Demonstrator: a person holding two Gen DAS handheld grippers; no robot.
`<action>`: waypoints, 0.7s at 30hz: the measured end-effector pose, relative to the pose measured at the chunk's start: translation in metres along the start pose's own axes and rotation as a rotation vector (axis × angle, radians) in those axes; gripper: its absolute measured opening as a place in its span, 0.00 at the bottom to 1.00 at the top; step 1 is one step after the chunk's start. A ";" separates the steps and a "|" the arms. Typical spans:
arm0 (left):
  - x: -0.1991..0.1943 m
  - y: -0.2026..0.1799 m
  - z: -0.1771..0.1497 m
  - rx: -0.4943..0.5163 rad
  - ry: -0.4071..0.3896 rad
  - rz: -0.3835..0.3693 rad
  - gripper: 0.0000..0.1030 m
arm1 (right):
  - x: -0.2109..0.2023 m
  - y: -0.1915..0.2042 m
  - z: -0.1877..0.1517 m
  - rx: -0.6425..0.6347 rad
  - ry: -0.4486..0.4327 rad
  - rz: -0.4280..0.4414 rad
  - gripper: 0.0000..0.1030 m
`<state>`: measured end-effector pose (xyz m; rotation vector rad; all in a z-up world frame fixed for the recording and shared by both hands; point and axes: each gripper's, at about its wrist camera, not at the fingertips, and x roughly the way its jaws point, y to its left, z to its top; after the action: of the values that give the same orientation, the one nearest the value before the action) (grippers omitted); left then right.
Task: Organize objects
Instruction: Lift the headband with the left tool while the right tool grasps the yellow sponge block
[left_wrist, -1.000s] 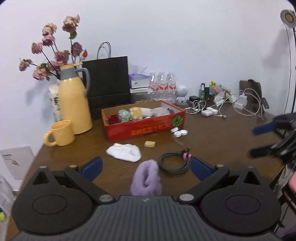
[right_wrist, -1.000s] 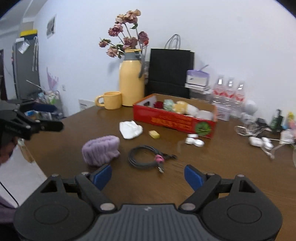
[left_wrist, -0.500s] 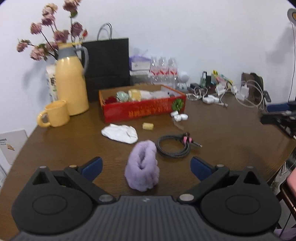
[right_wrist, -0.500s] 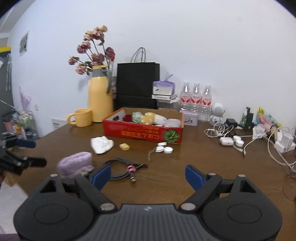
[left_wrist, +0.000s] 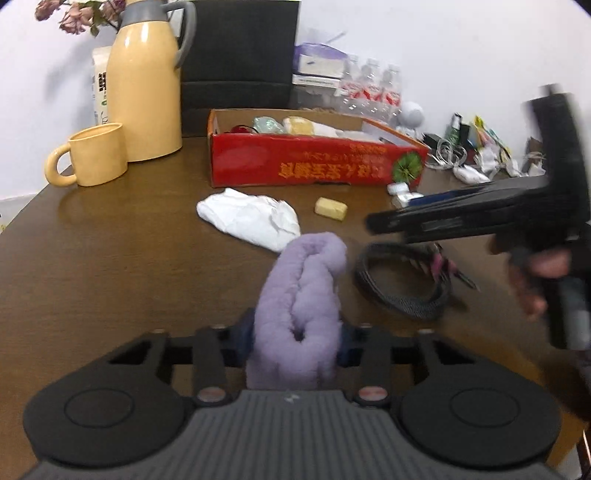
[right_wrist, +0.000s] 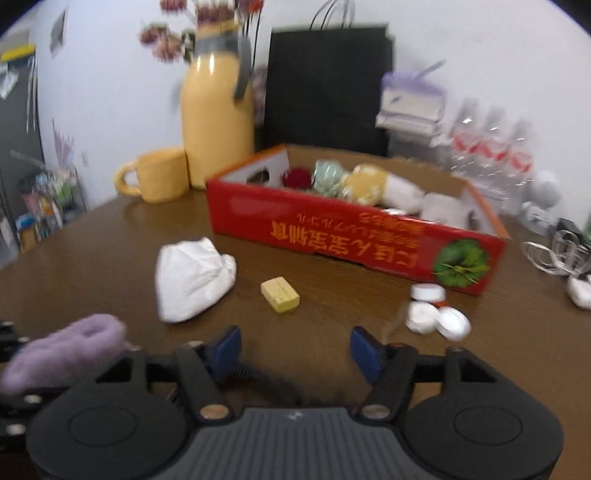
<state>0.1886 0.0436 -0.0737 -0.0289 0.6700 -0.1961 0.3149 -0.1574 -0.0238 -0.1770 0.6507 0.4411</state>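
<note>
Left wrist view: purple fluffy roll (left_wrist: 301, 306) lies on the brown table (left_wrist: 110, 266), long axis running away from the camera, its near end wedged between the blue pads of the left gripper (left_wrist: 297, 338); the jaws have just been closing and both pads now press into the fluff, so the grip is on; gripper tilted down toward the tabletop. Just right of the roll, a coiled black cable (left_wrist: 402, 280) with a pink tie; above it the right gripper (left_wrist: 373, 221) comes in side-on from the right edge, blurred, fingers pointing left over the coil; part of the person's hand (left_wrist: 535, 277) shows on its handle. Beyond the roll: crumpled white cloth (left_wrist: 247, 218), then a small yellow block (left_wrist: 330, 208), then the red box (left_wrist: 314, 166) holding several soft items; yellow mug (left_wrist: 94, 155) and yellow jug (left_wrist: 144, 77) at far left.

Right wrist view: right gripper (right_wrist: 295, 349) tilted down at the table; its jaws have just been closing but stand apart, pads clear of anything; a short arc of the black cable (right_wrist: 258, 374) shows by the left finger, low between the jaws, not pinched. Purple roll (right_wrist: 66, 350) at lower left, blurred. Ahead: white cloth (right_wrist: 192, 277), yellow block (right_wrist: 279, 294), white caps (right_wrist: 436, 314) near the red box (right_wrist: 351, 236) corner.
</note>
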 end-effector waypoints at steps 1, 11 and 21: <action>0.004 0.002 0.004 -0.007 -0.005 0.004 0.33 | 0.013 0.000 0.007 -0.009 0.007 0.003 0.55; 0.006 0.005 0.038 -0.019 -0.094 0.004 0.30 | 0.058 0.003 0.029 -0.074 0.048 0.040 0.19; -0.041 -0.021 0.037 0.008 -0.142 -0.002 0.30 | -0.040 0.008 0.000 -0.078 -0.090 -0.039 0.19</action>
<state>0.1766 0.0297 -0.0179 -0.0353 0.5281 -0.1965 0.2831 -0.1643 0.0014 -0.2424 0.5412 0.4351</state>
